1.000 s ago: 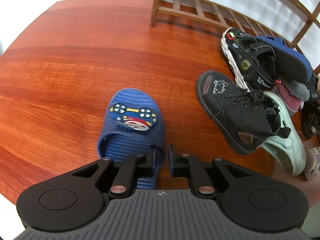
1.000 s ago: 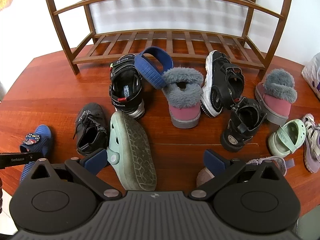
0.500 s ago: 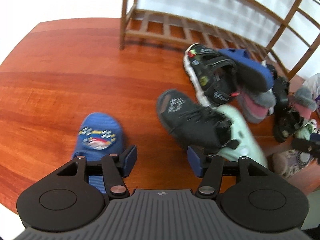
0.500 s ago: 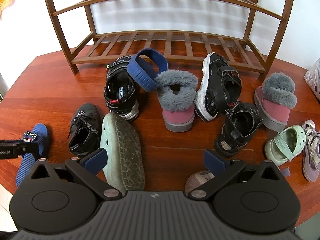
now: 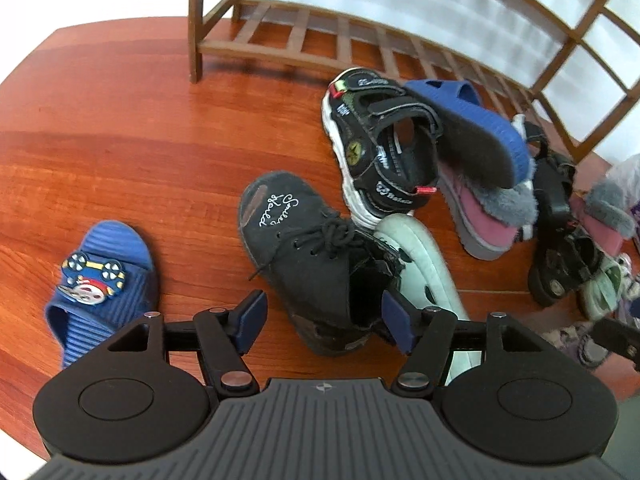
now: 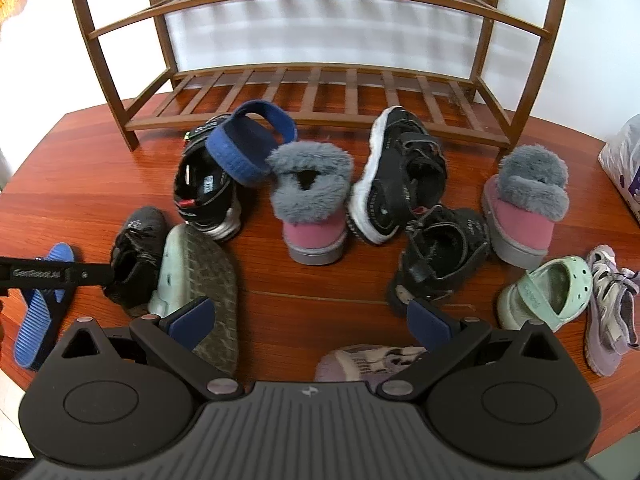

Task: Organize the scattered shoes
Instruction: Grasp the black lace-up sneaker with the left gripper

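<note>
My left gripper point(image 5: 323, 318) hovers over the heel of a black lace-up shoe point(image 5: 304, 248), which lies between its jaws. The jaws are opening and the pads do not press on the shoe. A blue slipper with a car badge point(image 5: 100, 280) lies free on the wooden surface to the left of the gripper. A mint clog point(image 5: 420, 256) lies sole-up against the black shoe's right side. My right gripper point(image 6: 310, 316) stands wide open above bare wood, holding nothing. The toe of a lilac sneaker point(image 6: 368, 360) shows just under it.
A two-tier wooden shoe rack point(image 6: 320, 96) stands at the back. In front of it lie black sandals point(image 6: 400, 176), two pink fur-cuffed boots point(image 6: 312, 200), a second blue slipper point(image 6: 248, 148), another mint clog point(image 6: 548, 292) and a lilac sneaker point(image 6: 612, 308). A white bag point(image 6: 624, 164) sits far right.
The left gripper let go of the blue car slipper, opened, and moved right to the black lace-up shoe. The right gripper drifted closer to the rack, still open.
</note>
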{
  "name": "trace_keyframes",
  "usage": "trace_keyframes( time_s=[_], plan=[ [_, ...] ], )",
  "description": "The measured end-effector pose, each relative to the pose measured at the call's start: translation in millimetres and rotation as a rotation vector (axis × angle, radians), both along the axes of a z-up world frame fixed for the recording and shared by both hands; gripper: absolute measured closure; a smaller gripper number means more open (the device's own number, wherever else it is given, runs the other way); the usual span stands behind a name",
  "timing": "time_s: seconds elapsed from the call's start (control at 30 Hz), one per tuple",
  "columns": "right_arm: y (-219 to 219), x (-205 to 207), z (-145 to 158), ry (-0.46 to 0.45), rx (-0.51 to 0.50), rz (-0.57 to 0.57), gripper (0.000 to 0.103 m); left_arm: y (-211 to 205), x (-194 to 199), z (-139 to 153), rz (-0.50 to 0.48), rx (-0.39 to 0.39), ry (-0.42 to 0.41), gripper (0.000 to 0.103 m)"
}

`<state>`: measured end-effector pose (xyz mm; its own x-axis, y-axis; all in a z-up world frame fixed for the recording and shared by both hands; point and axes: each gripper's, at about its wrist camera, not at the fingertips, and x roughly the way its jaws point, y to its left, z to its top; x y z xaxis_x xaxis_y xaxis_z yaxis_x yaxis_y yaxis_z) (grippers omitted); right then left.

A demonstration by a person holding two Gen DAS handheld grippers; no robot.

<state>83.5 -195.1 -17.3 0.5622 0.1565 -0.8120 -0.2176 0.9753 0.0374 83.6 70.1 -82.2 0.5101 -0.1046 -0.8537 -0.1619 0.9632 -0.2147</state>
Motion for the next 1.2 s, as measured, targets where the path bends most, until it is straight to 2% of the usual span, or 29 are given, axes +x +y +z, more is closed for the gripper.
trace_keyframes(
  time_s=[0.07, 0.2, 0.27, 0.3, 0.33, 0.4, 0.57, 0.77, 0.9, 1.2],
  plan=[
    [-3.2, 0.9, -0.9, 0.003, -0.001, 0.003, 0.0, 0.5, 3.0, -5.2, 0.033, 0.001, 0.016, 0.038],
    [-11.4, 3.9, -4.2, 0.011, -0.004, 0.016, 0.0, 5.7, 3.7, -12.2, 0.065, 0.015, 0.06, 0.052],
    [-13.5, 5.2, -5.1, 0.013, -0.004, 0.02, 0.0, 10.3, 0.5, -10.3, 0.067, -0.012, 0.058, 0.065],
    [-14.5, 5.8, -5.6, 0.014, -0.004, 0.021, 0.0, 11.1, -1.2, -8.0, 0.067, -0.004, 0.056, 0.073],
    [-15.3, 6.4, -6.1, 0.015, -0.005, 0.023, 0.0, 12.3, -3.4, -6.0, 0.072, 0.014, 0.054, 0.078],
    [-16.1, 8.0, -7.0, 0.018, -0.004, 0.023, 0.0, 15.2, -8.1, -2.3, 0.088, 0.052, 0.049, 0.08],
    [-19.1, 10.9, -10.2, 0.025, -0.003, 0.028, 0.0, 20.5, -9.3, -3.4, 0.095, 0.049, 0.033, 0.079],
    [-18.0, 12.7, -11.9, 0.029, -0.008, 0.049, 0.0, 12.5, 0.2, -10.7, 0.091, 0.095, 0.016, 0.077],
    [-18.1, 12.2, -11.8, 0.028, -0.014, 0.062, 0.0, 10.1, -3.2, -11.1, 0.091, 0.121, 0.005, 0.083],
    [-16.6, 10.3, -12.6, 0.036, -0.014, 0.087, 0.0, 22.2, -28.0, -9.4, 0.08, 0.09, 0.033, 0.083]
  ],
)
